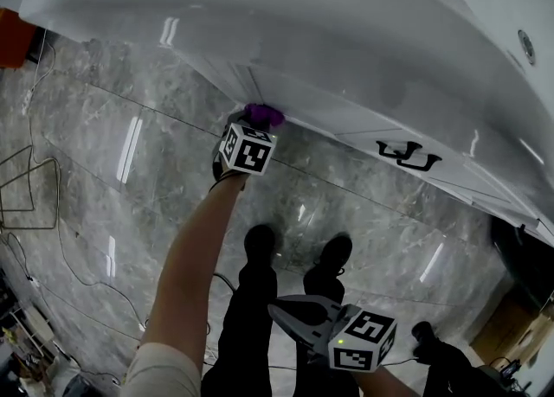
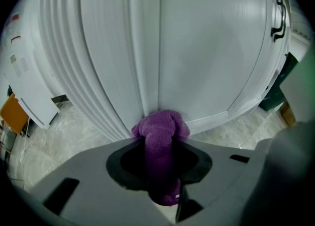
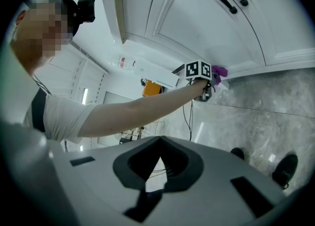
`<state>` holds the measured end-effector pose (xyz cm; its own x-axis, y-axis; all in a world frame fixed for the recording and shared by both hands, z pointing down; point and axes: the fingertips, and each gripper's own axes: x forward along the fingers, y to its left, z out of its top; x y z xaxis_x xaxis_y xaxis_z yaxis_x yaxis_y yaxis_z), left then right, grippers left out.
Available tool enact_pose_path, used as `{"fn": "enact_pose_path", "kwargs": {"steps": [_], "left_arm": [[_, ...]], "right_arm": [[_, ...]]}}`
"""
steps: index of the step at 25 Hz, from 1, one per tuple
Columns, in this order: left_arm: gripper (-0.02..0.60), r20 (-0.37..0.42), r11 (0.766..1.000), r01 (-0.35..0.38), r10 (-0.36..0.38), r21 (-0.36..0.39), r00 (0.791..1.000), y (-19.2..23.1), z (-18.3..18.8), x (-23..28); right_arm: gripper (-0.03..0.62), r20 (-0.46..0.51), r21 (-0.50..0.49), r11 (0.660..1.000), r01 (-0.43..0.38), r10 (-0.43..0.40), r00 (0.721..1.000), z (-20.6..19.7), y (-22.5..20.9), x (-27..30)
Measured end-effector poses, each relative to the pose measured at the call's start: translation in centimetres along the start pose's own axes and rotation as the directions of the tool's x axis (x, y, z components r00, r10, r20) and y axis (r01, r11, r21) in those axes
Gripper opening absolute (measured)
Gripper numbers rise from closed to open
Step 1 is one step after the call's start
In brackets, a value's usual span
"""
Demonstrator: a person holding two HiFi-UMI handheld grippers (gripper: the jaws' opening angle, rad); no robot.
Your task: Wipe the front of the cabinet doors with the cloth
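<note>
A purple cloth [image 1: 262,114] is bunched against the bottom edge of the white cabinet door [image 1: 346,49]. My left gripper [image 1: 254,124] is shut on it, arm stretched forward. In the left gripper view the cloth [image 2: 160,126] runs between the jaws of the left gripper [image 2: 160,144] and presses on the door [image 2: 206,48] beside a vertical seam. The right gripper view shows the left gripper [image 3: 212,75] and the cloth [image 3: 220,71] low on the door [image 3: 206,28]. My right gripper [image 1: 290,310] hangs low near my legs, away from the cabinet. Its jaws [image 3: 157,146] are shut with nothing between them.
A black handle [image 1: 407,156] sits on the door to the right of the cloth, also seen as the handle [image 2: 279,16]. The grey marble floor [image 1: 130,153] carries cables [image 1: 26,201] at the left. My shoes [image 1: 260,240] stand below the cabinet. An orange object [image 1: 13,36] is far left.
</note>
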<state>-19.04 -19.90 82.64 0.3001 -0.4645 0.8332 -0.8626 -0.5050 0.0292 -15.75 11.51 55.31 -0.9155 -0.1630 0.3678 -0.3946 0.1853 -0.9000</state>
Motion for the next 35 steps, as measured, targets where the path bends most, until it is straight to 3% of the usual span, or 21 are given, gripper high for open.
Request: {"fn": "enact_pose_path", "kwargs": {"steps": [6,11,15,19,26,35], "left_arm": [[0.118,0.022,0.998,0.047,-0.047,-0.045,0.999,-0.9,0.4,-6.3],[0.118,0.095,0.994,0.098,-0.093,-0.052,0.991,-3.0,2.7,-14.1],[0.118,0.157,0.988,0.147,-0.139,-0.038,0.978,-5.5,5.6,-20.4],[0.118,0.249,0.981,0.192,-0.183,-0.013,0.951,-8.1,10.4,-24.9],[0.118,0.384,0.985,0.153,-0.174,0.084,0.907,-10.2,18.9,-29.9],[0.119,0.411,0.990,0.112,-0.136,0.082,0.901,-10.6,22.1,-29.8]], "right_arm": [[0.009,0.011,-0.002,1.000,0.019,-0.019,1.000,0.5,2.2,-0.7],[0.009,-0.006,0.008,0.999,0.039,-0.039,0.999,0.1,4.5,-2.4],[0.009,-0.016,0.002,0.999,0.052,-0.051,0.999,-0.1,6.5,-3.3],[0.009,-0.007,-0.009,0.999,0.046,-0.046,0.999,0.3,8.3,-3.8],[0.009,0.035,-0.014,0.999,0.038,-0.038,0.999,1.8,9.7,-5.0],[0.009,0.068,0.006,1.000,0.022,-0.023,0.997,2.1,9.0,-6.3]]}}
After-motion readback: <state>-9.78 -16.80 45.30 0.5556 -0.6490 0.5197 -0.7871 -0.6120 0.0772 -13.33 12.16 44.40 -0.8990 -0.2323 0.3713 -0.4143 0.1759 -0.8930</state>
